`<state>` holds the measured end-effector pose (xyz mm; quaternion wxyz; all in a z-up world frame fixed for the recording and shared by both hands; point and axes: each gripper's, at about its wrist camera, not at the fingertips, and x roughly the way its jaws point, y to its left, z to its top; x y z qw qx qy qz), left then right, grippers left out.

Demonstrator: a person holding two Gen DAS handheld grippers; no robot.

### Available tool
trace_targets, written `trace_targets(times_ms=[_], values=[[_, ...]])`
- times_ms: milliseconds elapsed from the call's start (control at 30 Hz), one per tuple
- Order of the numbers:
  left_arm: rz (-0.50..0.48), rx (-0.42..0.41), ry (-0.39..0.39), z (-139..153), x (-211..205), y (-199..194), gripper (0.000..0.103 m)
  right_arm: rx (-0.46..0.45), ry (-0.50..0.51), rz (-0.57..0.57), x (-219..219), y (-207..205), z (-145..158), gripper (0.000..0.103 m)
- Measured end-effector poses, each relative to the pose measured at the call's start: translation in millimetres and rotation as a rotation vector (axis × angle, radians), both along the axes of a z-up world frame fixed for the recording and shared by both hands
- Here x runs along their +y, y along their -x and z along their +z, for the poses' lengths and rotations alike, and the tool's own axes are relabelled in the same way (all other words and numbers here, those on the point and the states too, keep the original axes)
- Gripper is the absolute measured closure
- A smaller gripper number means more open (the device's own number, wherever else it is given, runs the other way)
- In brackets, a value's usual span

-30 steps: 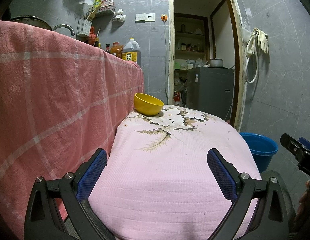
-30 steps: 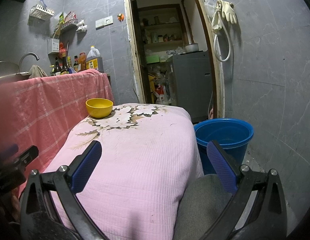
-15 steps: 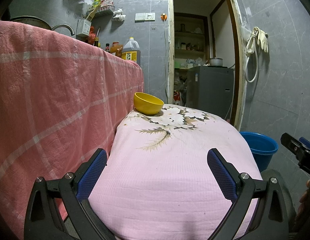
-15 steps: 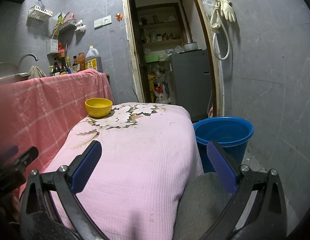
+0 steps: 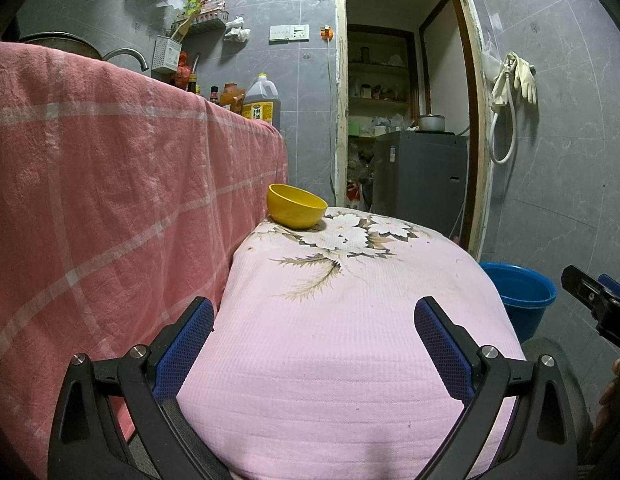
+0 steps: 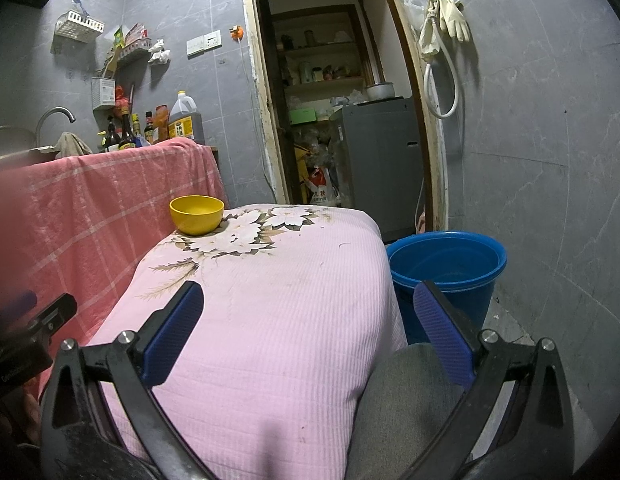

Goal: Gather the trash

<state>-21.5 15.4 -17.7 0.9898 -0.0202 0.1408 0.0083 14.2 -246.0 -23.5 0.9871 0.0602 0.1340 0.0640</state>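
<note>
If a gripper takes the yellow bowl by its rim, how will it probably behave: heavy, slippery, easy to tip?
The yellow bowl looks like thin plastic and seems empty, so probably light and stiff. Its smooth round wall may slip between the pads. It sits on a soft pink cloth near the edge, so a push could tip it or slide it off.

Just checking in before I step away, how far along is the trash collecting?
Nothing looks collected. Left gripper and right gripper are open and empty over the pink cloth. No trash shows; yellow bowl untouched, blue bucket alongside.
</note>
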Motion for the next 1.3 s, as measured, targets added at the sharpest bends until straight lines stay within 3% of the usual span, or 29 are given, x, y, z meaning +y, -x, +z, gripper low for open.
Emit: trace_targets(times_ms=[1300], values=[[-0.019,0.009,-0.047,-9,16,4,0.005,0.014,-0.002,0.0,14,0,-5,0.0]])
